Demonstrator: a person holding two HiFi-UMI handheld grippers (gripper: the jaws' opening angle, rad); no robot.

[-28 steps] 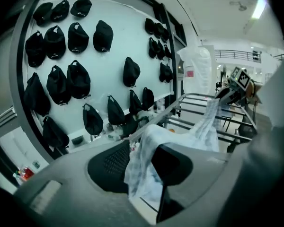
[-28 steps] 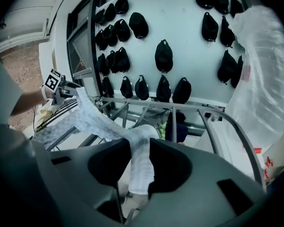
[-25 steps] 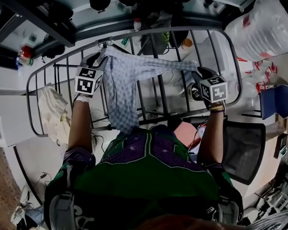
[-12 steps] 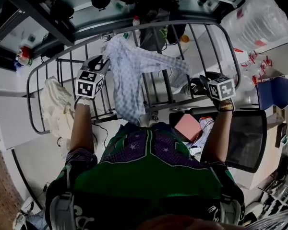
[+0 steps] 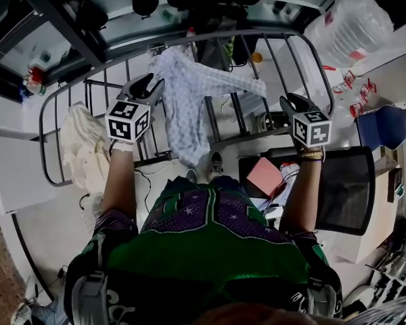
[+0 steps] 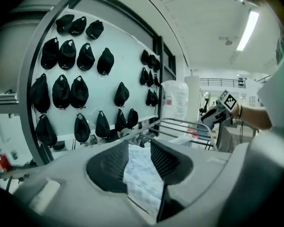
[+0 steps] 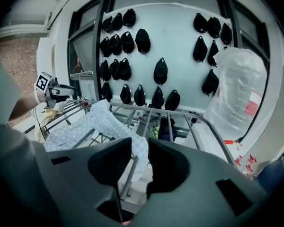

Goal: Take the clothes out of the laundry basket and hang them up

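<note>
Head view: a white room with a wall of black caps [image 6: 80, 91] at 12 o'clock, seen past a metal drying rack [image 5: 271, 34] whose curved rim runs from 9 o'clock round to 2 o'clock. A person in a green and purple top stands at 6 o'clock with both arms stretched over the bars. A pale checked garment [image 5: 186, 107] is spread between the two tools above the rack: its upper edge runs from 11 o'clock toward 1 o'clock, and a long part hangs toward 6 o'clock across the bars. The left gripper [image 5: 150, 83], at 10 o'clock, has its jaws clamped on one end of the garment; in the left gripper view the cloth fills the gap between the ribbed pads [image 6: 111, 164]. The right gripper [image 5: 291, 100], at 2 o'clock, is closed on the other end; in the right gripper view a corner of the cloth sits in the narrow gap between its jaws. A cream cloth [image 5: 81, 147] is draped over the rack's rim at 9 o'clock, well apart from the garment. A clear plastic bag [image 5: 352, 22] stands at 1 o'clock beyond the rack
</note>
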